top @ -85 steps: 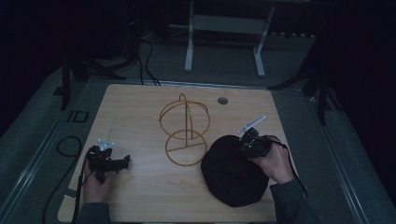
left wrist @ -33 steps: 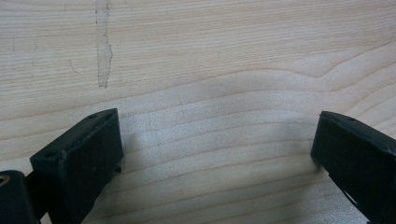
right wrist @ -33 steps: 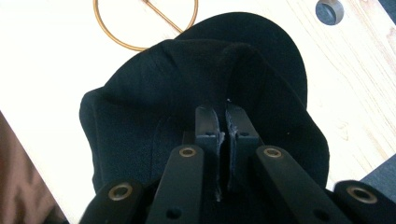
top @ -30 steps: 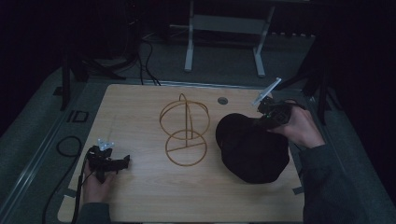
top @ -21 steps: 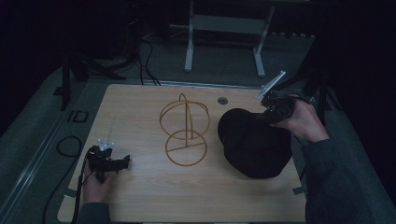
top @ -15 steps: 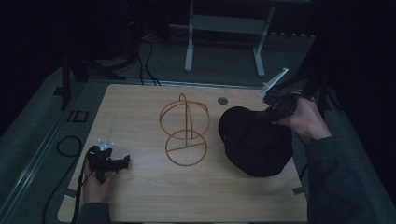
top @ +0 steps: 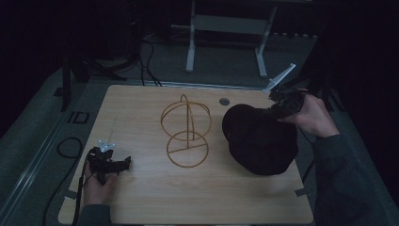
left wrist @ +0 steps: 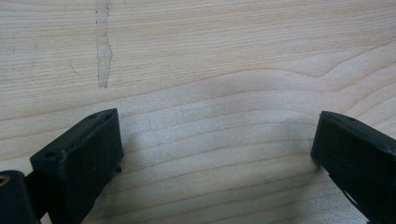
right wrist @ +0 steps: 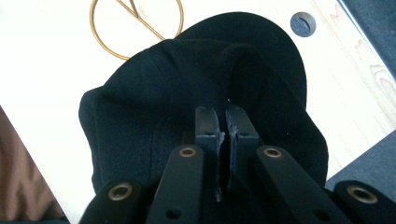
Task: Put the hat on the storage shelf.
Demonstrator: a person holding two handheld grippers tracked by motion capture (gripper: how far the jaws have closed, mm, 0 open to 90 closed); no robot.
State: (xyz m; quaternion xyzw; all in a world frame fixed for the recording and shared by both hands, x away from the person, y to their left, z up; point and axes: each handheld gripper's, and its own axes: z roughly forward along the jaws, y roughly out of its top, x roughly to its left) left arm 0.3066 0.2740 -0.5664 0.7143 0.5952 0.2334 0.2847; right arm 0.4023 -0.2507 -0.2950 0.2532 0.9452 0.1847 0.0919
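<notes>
**Cap pinched at the right side, stand off to its left**

My right claw [right wrist: 223,122] has its jaws pressed together on a fold of the black cap [top: 261,139], with cloth bunched up just ahead of the tips. In the high view the cap sits on the right part of the table [top: 141,197], partly lifted at its far edge where my right hand [top: 308,115] holds it.

What matters for any coming move is where the gold wire stand [top: 187,132] lies from that claw: toward the table's middle, to the left of the cap, near it but not touching. Its upright hoop rises over a flat ring at the base, so I judge the cap would have to travel leftward and come down from above the hoop. The right hand is far nearer to both cap and stand. My left claw [top: 110,162] rests on the near left of the table, well apart from both.

The left gripper view gives me what the high view cannot: those jaws stand wide apart with nothing but bare wood grain between them. The right gripper view shows the pinch itself and part of the stand's base ring [right wrist: 135,25] beyond the cap, plus a small round hole [right wrist: 302,23] in the table. The high view alone gives the stand's full shape and the gap to cross.
</notes>
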